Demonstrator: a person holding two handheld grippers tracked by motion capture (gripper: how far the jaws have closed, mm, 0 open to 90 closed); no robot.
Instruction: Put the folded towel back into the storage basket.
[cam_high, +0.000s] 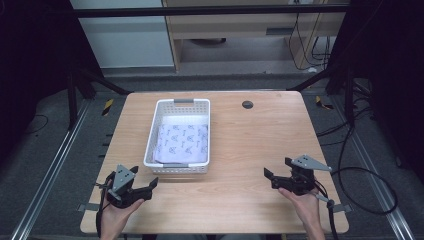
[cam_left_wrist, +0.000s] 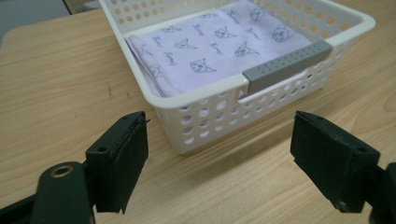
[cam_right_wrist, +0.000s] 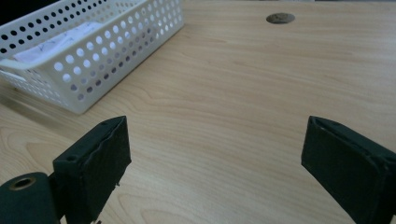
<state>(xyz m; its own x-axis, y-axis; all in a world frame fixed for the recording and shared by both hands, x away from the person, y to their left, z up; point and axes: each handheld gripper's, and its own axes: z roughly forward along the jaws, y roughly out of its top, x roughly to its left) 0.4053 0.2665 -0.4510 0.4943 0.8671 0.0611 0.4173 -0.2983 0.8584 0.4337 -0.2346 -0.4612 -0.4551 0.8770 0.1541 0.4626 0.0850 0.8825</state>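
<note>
A white perforated basket (cam_high: 156, 131) sits on the wooden table (cam_high: 250, 145), left of the middle of the high view; inside it lies a folded pale-lilac cloth (cam_high: 182, 142) printed with small cat faces, filling the nearer part of the basket floor. The basket has a grey handle strip (cam_left_wrist: 288, 65) on its near rim.

The left gripper (cam_high: 146, 181) is held in the person's left hand (cam_high: 117, 216) at the lower left of the high view, just beside the basket's near left corner but not touching it; its jaws stand wide apart and hold nothing. In the left gripper view the left gripper (cam_left_wrist: 219, 144) frames the basket's near wall (cam_left_wrist: 224, 116) between its jaws, with the cloth (cam_left_wrist: 215, 46) above, in the upper middle of the frame.

The right gripper (cam_high: 278, 170) rests in the right hand (cam_high: 305, 202) at the lower right of the high view, well apart from the basket, jaws pointing left; it too is spread wide and empty. In the right gripper view the right gripper (cam_right_wrist: 215, 158) has bare table (cam_right_wrist: 224, 102) between its jaws; the basket (cam_right_wrist: 93, 56) lies at the upper left of that frame, and a small round grey disc (cam_right_wrist: 280, 18) is set in the tabletop at the upper right.
</note>
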